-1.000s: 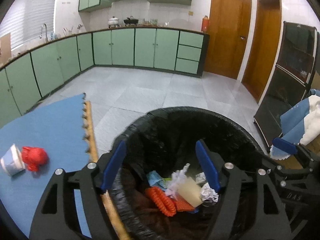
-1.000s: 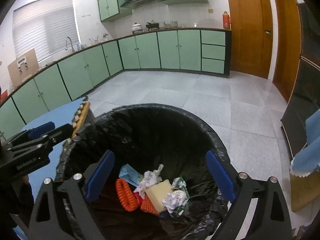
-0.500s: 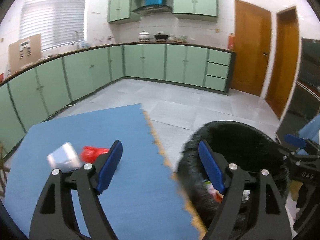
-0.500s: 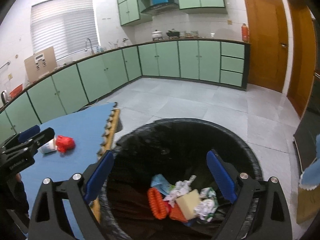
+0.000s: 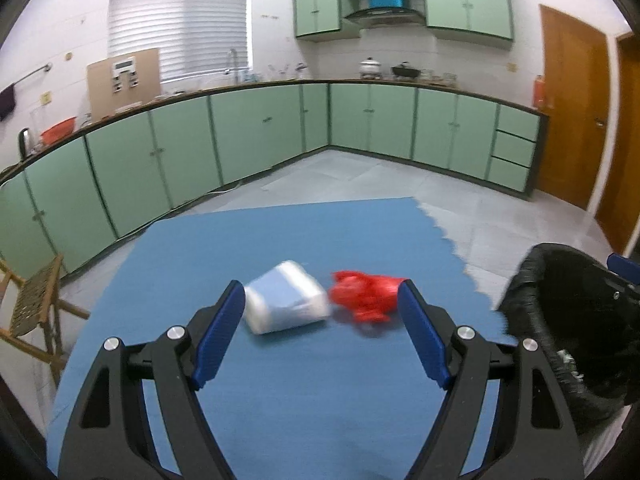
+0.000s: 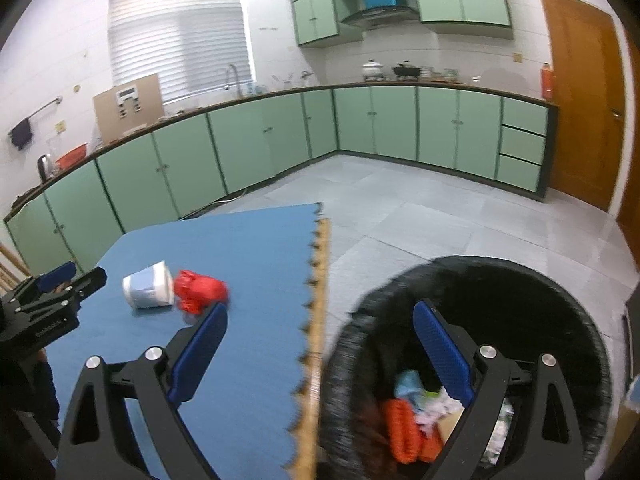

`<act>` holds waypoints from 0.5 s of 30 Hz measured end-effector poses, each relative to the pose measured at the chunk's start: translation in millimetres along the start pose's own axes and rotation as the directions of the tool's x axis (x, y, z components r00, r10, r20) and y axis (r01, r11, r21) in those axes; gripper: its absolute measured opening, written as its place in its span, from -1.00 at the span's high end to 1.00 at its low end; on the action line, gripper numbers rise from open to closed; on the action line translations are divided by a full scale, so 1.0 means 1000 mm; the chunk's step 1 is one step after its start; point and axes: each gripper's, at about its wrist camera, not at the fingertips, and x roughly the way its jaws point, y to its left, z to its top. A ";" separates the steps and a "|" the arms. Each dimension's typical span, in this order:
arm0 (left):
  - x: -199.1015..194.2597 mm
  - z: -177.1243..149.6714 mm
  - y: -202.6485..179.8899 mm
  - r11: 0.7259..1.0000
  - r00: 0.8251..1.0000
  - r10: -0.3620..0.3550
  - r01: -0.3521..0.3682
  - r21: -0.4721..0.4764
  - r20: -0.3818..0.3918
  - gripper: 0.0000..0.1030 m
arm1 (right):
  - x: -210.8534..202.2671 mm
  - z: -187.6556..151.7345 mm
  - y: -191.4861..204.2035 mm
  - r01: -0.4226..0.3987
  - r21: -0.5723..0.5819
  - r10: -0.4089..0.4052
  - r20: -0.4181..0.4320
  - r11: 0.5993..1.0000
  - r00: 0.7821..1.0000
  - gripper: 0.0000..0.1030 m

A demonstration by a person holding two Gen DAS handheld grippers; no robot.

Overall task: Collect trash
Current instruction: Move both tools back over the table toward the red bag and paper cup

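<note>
Motion blur smeared the white cup and the red wrapper, so I couldn't read detail on either; they lay side by side on the blue surface. My left tool hung spread w/ nothing gripped, the two items just beyond its tips. Right tool was spread too, empty, straddling the surface edge and the black-lined bin. Bin was cut off at frame bottom, and the right tool's frame blocked part of the trash inside.
</note>
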 end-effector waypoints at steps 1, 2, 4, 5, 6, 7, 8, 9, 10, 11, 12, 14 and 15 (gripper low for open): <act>0.004 -0.001 0.010 1.000 1.000 0.015 -0.015 -0.005 -0.004 -0.48 | 0.005 0.001 0.006 -0.009 -0.005 0.009 -0.003 1.000 1.000 -0.79; 0.006 -0.002 0.014 1.000 1.000 0.027 -0.027 -0.006 -0.008 -0.48 | 0.011 0.001 0.012 -0.017 -0.010 0.017 -0.007 1.000 1.000 -0.79; 0.013 -0.005 0.026 0.999 0.999 0.051 -0.051 -0.008 -0.017 -0.48 | 0.026 0.002 0.028 -0.040 -0.022 0.040 -0.018 0.999 0.999 -0.79; 0.018 -0.006 0.032 0.998 0.998 0.063 -0.063 -0.008 -0.024 -0.48 | 0.031 0.002 0.032 -0.046 -0.025 0.045 -0.023 0.999 0.999 -0.79; 0.020 -0.008 0.037 0.997 0.997 0.072 -0.072 -0.009 -0.030 -0.48 | 0.039 0.002 0.040 -0.055 -0.029 0.055 -0.031 0.998 0.998 -0.79; 0.023 -0.010 0.039 0.997 0.996 0.078 -0.078 -0.012 -0.034 -0.48 | 0.045 0.001 0.045 -0.062 -0.033 0.060 -0.036 0.998 0.998 -0.79; 0.026 -0.010 0.042 0.996 0.996 0.085 -0.086 -0.014 -0.041 -0.48 | 0.053 0.001 0.051 -0.067 -0.037 0.066 -0.043 0.997 0.997 -0.79; 0.028 -0.012 0.047 0.996 0.995 0.091 -0.092 -0.017 -0.048 -0.48 | 0.059 0.000 0.057 -0.070 -0.042 0.068 -0.050 0.997 0.996 -0.79; 0.033 -0.014 0.052 0.995 0.994 0.097 -0.099 -0.022 -0.056 -0.48 | 0.067 0.000 0.063 -0.072 -0.048 0.070 -0.057 0.996 0.996 -0.79; 0.036 -0.016 0.057 0.994 0.993 0.102 -0.103 -0.026 -0.061 -0.48 | 0.072 0.000 0.068 -0.075 -0.050 0.072 -0.063 0.996 0.995 -0.79; 0.040 -0.017 0.060 0.994 0.992 0.106 -0.108 -0.029 -0.067 -0.48 | 0.079 -0.001 0.073 -0.081 -0.049 0.077 -0.072 0.996 0.994 -0.79; 0.049 -0.021 0.068 0.992 0.990 0.115 -0.118 -0.038 -0.084 -0.48 | 0.091 -0.002 0.080 -0.091 -0.051 0.086 -0.087 0.995 0.992 -0.79; 0.053 -0.023 0.070 0.992 0.989 0.117 -0.122 -0.041 -0.093 -0.48 | 0.099 -0.003 0.085 -0.093 -0.061 0.086 -0.097 0.994 0.991 -0.79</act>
